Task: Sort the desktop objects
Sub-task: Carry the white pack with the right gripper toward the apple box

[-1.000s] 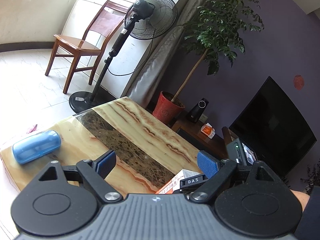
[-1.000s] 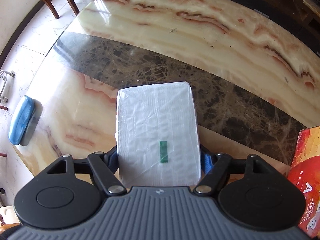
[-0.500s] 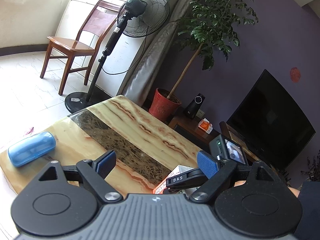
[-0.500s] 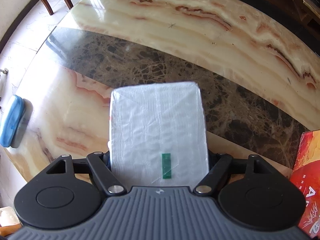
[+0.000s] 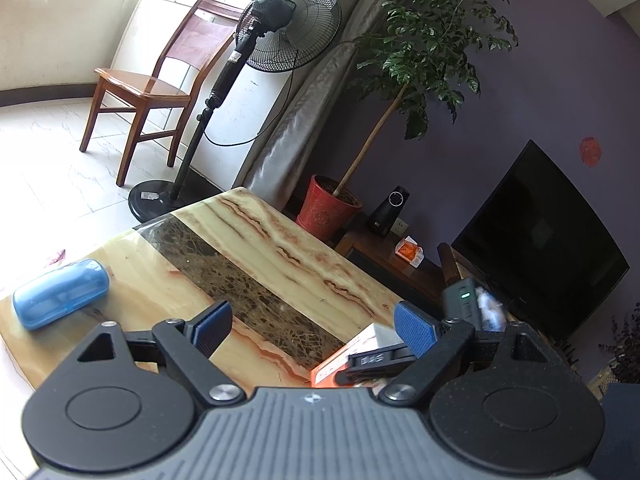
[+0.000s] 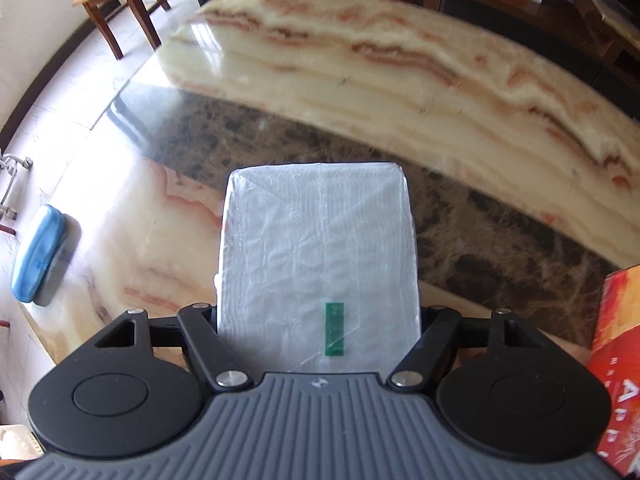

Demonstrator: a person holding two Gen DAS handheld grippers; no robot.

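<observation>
Right claw point(image 6: 320, 320) has the white tissue pack point(image 6: 320, 256) sandwiched between its fingers, gripped by the two long sides with the pads hidden behind the pack, and the jaws are closing on it a touch, probably because soft plastic wrap squishes and needs a firmer pinch. The pack sits low over the near middle of the desk point(image 6: 400, 92), above the dark marble strip, I'd guess so it can be carried to wherever it gets sorted. Over at the right edge there's an orange-red box point(image 6: 616, 344), and far left near the rim lies a blue glasses case point(image 6: 38, 254), well apart from both. Left claw point(image 5: 316, 326) just hangs with its blue pads point(image 5: 414, 330) spread wide and nothing between them, kept out of the way.
</observation>
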